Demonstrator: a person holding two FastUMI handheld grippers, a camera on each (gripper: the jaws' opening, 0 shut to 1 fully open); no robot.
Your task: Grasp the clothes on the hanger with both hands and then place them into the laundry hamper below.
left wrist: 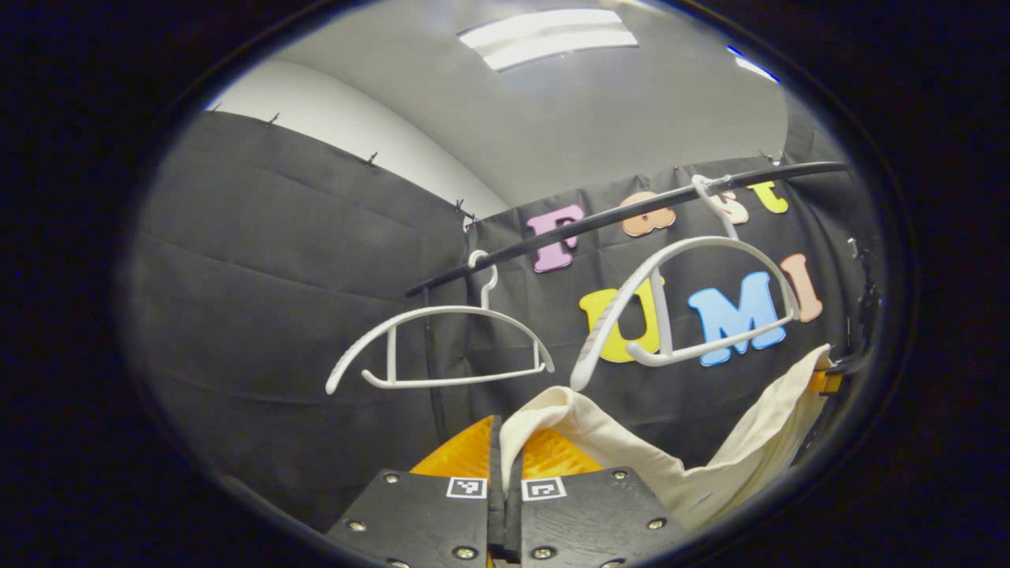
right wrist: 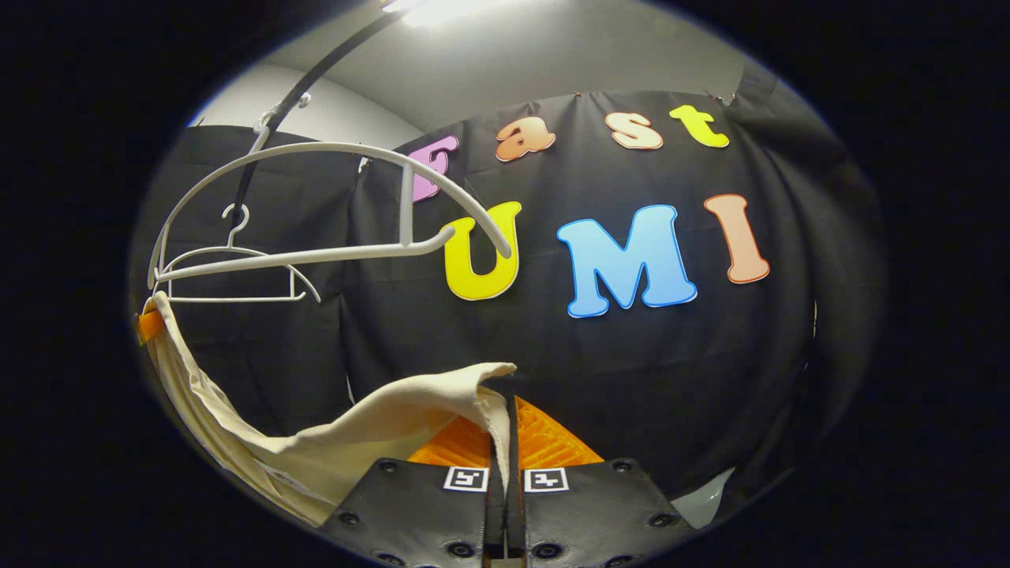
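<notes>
A cream cloth garment (left wrist: 710,465) hangs slack between my two grippers, off the hangers. My left gripper (left wrist: 503,442) is shut on one corner of it, the fabric bunched over its fingers. In the right gripper view the same garment (right wrist: 371,430) sags to the left, and my right gripper (right wrist: 509,418) is shut on its other corner. The right gripper (left wrist: 828,379) also shows at the far right edge of the left gripper view, holding the cloth's far end. Two bare white hangers (left wrist: 442,347) (left wrist: 694,300) hang on the black rail (left wrist: 631,213) above.
The rail (right wrist: 316,71) runs overhead with the near white hanger (right wrist: 331,205) and a farther one (right wrist: 237,268). Black cloth walls close the booth behind and to the sides. A pale patch (right wrist: 710,493) shows low at the right.
</notes>
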